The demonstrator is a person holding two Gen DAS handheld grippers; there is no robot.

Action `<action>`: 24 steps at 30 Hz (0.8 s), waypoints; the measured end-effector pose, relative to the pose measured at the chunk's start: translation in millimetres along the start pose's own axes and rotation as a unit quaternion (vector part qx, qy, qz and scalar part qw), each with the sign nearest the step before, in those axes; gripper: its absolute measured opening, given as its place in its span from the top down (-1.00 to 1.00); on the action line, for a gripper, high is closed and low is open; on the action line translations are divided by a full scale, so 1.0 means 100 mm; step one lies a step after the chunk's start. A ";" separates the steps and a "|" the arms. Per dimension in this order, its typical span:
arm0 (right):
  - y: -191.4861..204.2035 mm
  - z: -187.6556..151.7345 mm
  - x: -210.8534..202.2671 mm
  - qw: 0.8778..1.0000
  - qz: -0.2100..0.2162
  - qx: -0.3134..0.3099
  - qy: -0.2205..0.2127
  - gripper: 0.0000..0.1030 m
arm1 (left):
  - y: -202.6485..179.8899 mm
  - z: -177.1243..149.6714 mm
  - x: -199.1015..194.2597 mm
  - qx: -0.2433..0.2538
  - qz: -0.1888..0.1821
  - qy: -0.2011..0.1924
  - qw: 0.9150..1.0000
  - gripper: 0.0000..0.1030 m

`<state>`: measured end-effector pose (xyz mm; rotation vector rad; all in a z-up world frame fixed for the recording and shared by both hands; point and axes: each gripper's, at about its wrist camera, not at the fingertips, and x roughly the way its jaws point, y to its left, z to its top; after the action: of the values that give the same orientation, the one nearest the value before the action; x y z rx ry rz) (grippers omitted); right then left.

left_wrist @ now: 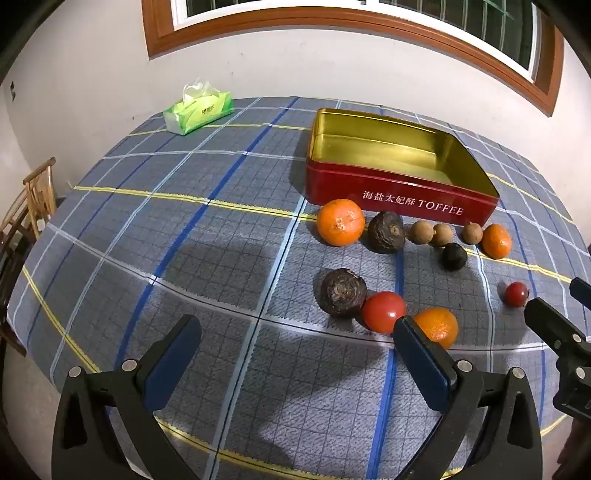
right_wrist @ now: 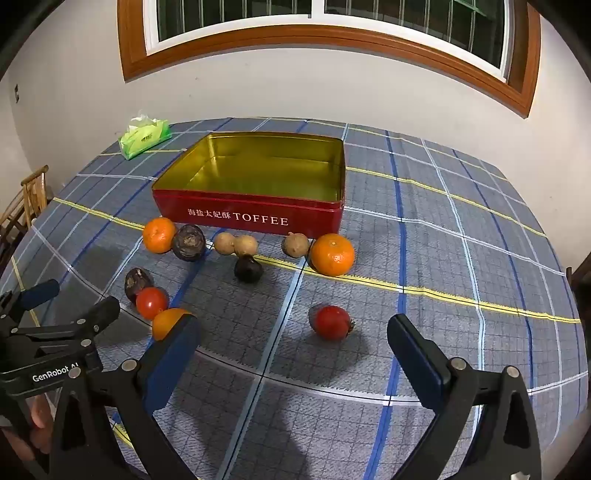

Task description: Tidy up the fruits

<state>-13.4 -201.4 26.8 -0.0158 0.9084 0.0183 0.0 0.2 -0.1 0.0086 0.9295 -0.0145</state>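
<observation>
Red toffee tin (right_wrist: 255,216) behind scattered fruit, tissue pack (right_wrist: 144,138) beyond, both tools spread, empty.

White wall (right_wrist: 295,96); wood-framed window (right_wrist: 325,22); wooden chair (left_wrist: 37,192) at left.

Two low views sharing toffee tin (left_wrist: 402,201)

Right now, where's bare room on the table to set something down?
Free: the cloth between the tissue pack and the red tin, and the stretch right of the tin. The tin is empty. Crowded: the fruit strip before it, from orange to orange.
</observation>
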 end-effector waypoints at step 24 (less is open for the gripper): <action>0.02 -0.05 0.02 1.000 0.007 0.004 0.007 -0.83 | -0.03 -0.07 0.05 0.002 -0.001 0.007 1.000 -0.98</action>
<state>-15.5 -199.9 22.1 -0.0015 0.9229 0.0272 -2.5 -2.6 -8.8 0.0118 0.9435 -0.0185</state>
